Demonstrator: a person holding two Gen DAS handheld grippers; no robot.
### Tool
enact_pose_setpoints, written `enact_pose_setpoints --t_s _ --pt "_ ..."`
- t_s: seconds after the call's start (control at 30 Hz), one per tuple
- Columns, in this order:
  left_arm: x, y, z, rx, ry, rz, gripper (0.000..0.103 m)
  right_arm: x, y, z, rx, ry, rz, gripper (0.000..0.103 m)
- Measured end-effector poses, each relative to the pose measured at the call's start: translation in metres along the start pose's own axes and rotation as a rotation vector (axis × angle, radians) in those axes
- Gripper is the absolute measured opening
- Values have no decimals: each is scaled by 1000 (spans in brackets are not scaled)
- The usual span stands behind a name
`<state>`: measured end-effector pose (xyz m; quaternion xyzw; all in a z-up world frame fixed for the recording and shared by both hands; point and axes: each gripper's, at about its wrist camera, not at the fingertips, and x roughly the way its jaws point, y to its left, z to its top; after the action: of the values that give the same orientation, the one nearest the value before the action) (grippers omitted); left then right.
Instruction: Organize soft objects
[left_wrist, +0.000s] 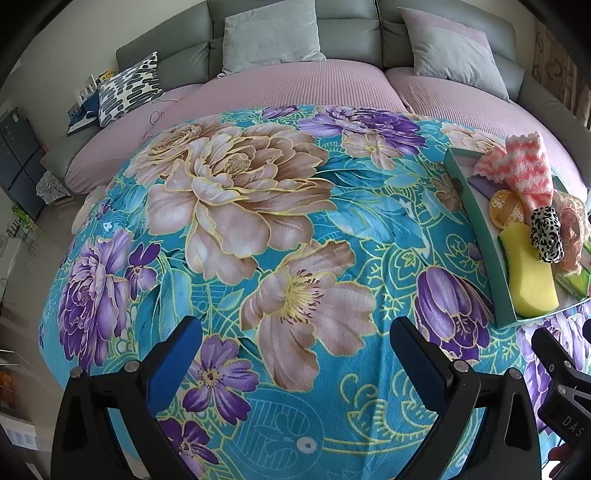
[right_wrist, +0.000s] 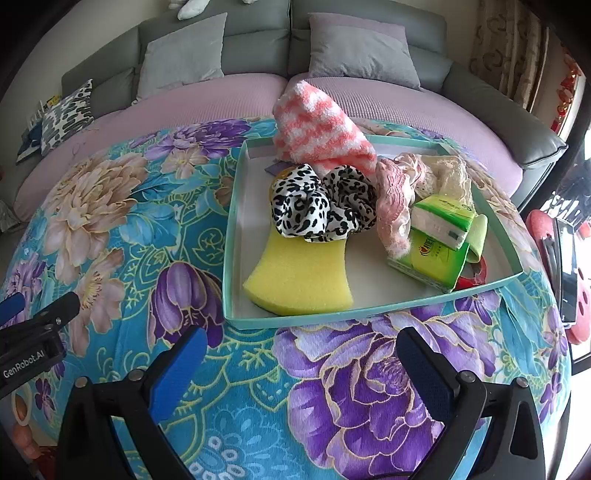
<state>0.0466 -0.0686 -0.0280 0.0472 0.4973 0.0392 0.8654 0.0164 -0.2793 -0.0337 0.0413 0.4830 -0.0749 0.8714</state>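
Note:
A teal-rimmed tray (right_wrist: 236, 206) lies on a floral blanket (right_wrist: 110, 221) and holds a yellow sponge (right_wrist: 303, 273), a leopard-print scrunchie (right_wrist: 321, 206), a pink-and-white fuzzy cloth (right_wrist: 317, 125), pink lace fabric (right_wrist: 395, 192) and green tissue packs (right_wrist: 439, 236). My right gripper (right_wrist: 299, 354) is open and empty, just short of the tray's near rim. My left gripper (left_wrist: 295, 347) is open and empty over the bare blanket (left_wrist: 258, 221), left of the tray (left_wrist: 476, 236). The sponge (left_wrist: 532, 273), the scrunchie (left_wrist: 546, 232) and the fuzzy cloth (left_wrist: 524, 166) show at the right of the left wrist view.
A grey sofa (left_wrist: 170, 51) with a lilac seat cover (left_wrist: 295, 85), grey cushions (left_wrist: 273, 33) and a patterned cushion (left_wrist: 129, 88) stands behind the blanket. A red round object (right_wrist: 569, 295) sits off the blanket's right edge. An orange disc (left_wrist: 506, 210) lies in the tray.

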Motion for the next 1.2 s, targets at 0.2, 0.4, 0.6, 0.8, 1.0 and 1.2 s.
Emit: enact_pose_setpoints --t_s 0.2,0.4,0.6,0.8,1.0,1.2 --pt "2 2 -1 -8 10 -4 101 -2 0 0 -3 0 7 103" --pt "5 2 -1 -6 20 -12 101 -2 3 0 -22 4 14 103" --pt "7 -1 -1 12 29 -22 101 -1 5 0 -26 5 15 103" --pt "8 -3 0 25 36 -36 101 0 1 1 -17 10 8 103" --pt "7 -6 1 43 30 -43 101 0 -2 0 -16 16 -5 103" --pt "7 -7 2 50 30 -44 101 1 -1 0 -30 19 -2 103"
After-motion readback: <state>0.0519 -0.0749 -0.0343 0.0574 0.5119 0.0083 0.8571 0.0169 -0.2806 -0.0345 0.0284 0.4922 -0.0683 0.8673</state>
